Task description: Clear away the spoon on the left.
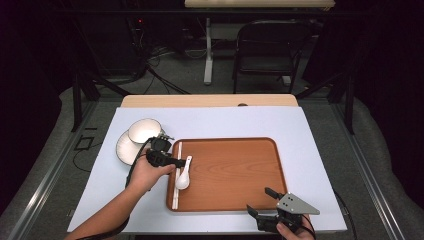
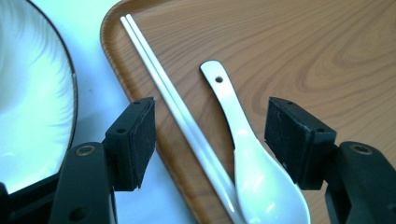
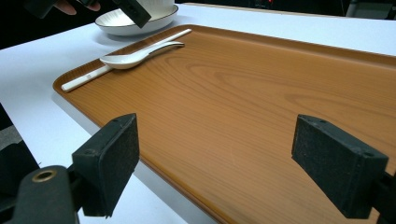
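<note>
A white ceramic spoon [image 1: 183, 176] and a pair of white chopsticks [image 1: 176, 185] lie side by side along the left edge of a wooden tray [image 1: 235, 170]. My left gripper [image 1: 172, 150] hovers over them. In the left gripper view its jaws stand wide apart as my left gripper [image 2: 210, 135] straddles the spoon [image 2: 261, 186] and the chopsticks [image 2: 173, 98] without touching either. My right gripper [image 1: 261, 201] rests at the tray's near right corner. It is open and empty over the tray's edge [image 3: 243, 84] in the right gripper view [image 3: 215, 168].
A white plate [image 1: 124, 149] with a white bowl [image 1: 144, 131] on it sits on the pale table cover left of the tray. The plate's rim [image 2: 32, 93] lies close beside my left jaw. Behind the table stand a folding chair [image 1: 267, 47] and cables.
</note>
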`<state>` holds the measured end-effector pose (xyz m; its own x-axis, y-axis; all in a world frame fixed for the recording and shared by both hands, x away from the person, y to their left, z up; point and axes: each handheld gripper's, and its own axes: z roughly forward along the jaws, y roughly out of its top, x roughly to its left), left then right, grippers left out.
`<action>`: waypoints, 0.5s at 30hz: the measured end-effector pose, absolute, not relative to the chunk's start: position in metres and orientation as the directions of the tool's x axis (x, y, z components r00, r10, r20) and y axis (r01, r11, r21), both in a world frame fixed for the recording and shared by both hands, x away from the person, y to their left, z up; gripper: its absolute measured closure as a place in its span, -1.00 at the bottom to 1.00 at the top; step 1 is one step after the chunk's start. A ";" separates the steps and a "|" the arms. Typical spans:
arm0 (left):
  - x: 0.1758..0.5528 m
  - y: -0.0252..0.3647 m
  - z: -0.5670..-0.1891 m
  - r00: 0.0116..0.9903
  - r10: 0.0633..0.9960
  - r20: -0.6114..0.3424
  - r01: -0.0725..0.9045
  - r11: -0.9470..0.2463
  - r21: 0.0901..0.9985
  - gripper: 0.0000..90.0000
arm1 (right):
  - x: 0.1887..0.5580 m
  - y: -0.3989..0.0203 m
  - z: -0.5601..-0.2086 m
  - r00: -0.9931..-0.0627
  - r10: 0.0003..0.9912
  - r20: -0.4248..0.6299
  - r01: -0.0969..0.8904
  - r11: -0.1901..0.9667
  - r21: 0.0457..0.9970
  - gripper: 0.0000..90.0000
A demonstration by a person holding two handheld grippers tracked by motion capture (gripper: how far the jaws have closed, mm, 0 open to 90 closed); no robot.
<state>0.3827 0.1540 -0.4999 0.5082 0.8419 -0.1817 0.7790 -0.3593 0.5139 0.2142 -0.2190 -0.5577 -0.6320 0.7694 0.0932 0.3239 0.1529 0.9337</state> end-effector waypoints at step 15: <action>0.375 0.182 -0.489 0.461 0.870 -0.176 0.795 -0.317 0.518 -0.25 | 0.214 -0.219 -0.558 -0.631 0.770 0.094 0.325 0.152 0.934 -0.68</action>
